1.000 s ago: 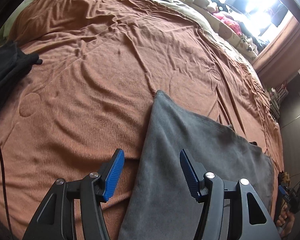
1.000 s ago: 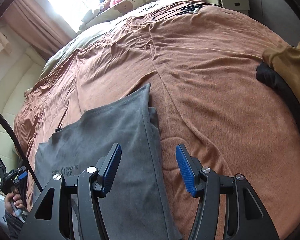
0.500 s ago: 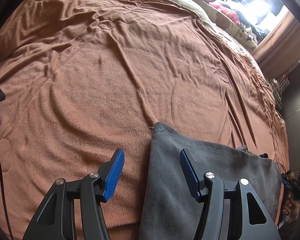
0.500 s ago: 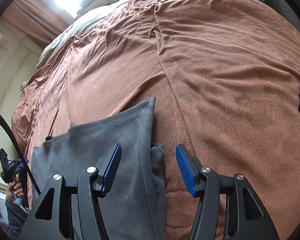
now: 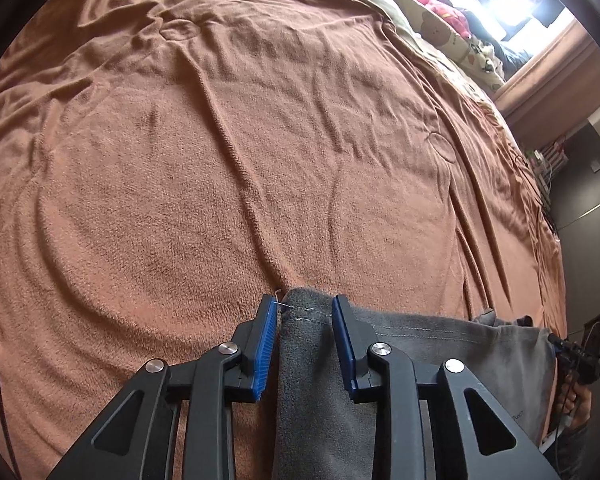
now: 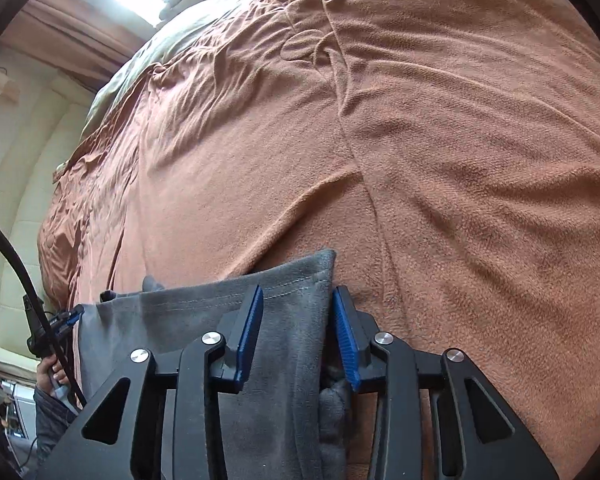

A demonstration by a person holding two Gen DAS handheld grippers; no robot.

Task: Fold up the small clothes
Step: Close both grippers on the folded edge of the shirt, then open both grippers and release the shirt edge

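Note:
A grey garment lies folded on the brown blanket, its stitched hem running between my two grippers. My left gripper straddles the hem's left corner. Its jaws are closing and the blue pads touch the bunched fabric on both sides. In the right wrist view the grey garment ends in a corner that pokes past my right gripper. Those jaws are closing too, with the folded edge filling the gap between the pads. Part of a lower layer bulges out beside the right pad.
The brown blanket covers the whole bed, creased and rumpled. Pillows and soft toys lie along the far edge under a bright window. A black cable hangs at the left. A person's hand grips the other handle.
Both grippers slid forward and down along the garment to its far corners. Their jaws, wide apart before, have narrowed onto the fabric. The dark clothes at the bed's sides left view.

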